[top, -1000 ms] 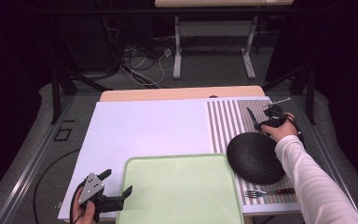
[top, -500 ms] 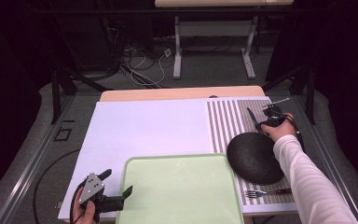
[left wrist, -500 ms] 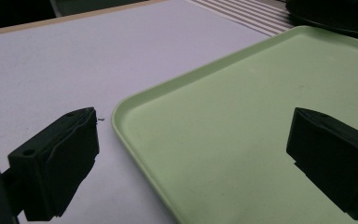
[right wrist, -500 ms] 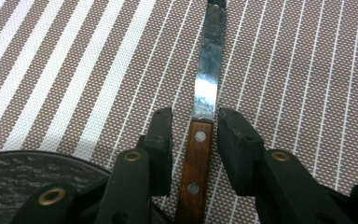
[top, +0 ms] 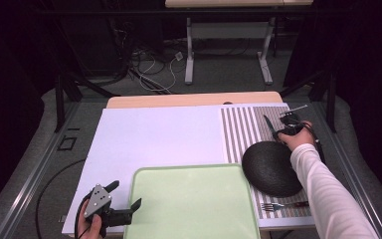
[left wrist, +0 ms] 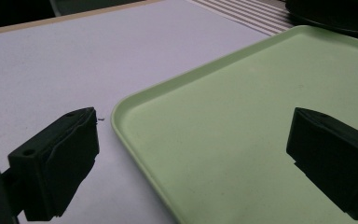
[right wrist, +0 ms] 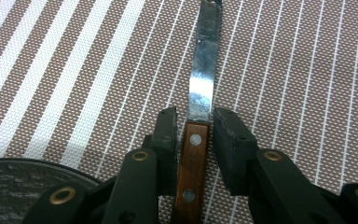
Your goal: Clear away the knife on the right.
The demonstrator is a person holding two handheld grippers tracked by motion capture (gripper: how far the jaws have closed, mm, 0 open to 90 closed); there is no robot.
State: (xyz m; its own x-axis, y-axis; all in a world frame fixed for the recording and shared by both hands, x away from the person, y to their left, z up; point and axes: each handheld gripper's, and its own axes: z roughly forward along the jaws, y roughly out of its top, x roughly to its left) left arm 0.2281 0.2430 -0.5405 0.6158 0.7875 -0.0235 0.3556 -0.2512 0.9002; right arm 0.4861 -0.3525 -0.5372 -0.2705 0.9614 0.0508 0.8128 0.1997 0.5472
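Note:
A knife with a steel blade [right wrist: 200, 88] and a brown riveted wooden handle [right wrist: 193, 163] lies on the striped placemat [right wrist: 74, 70]. My right gripper [right wrist: 195, 126] reaches down over it, one jaw on each side of the handle where it meets the blade. Its jaws have just been closing and a thin gap still shows at the pads. From above, the right gripper [top: 278, 130] sits at the placemat's far right with the knife [top: 268, 122] pointing away. My left gripper [top: 126, 194] is open and straddles the near left corner of the pale green tray [top: 194, 209].
A round black plate [top: 271, 168] lies on the placemat [top: 243, 134] just behind the right hand. A fork [top: 283, 204] rests near the front edge. A white mat [top: 154, 139] covers the left of the table. The tray [left wrist: 242, 93] is bare.
The right gripper's jaws have narrowed around the knife. Both hands stay where they were.

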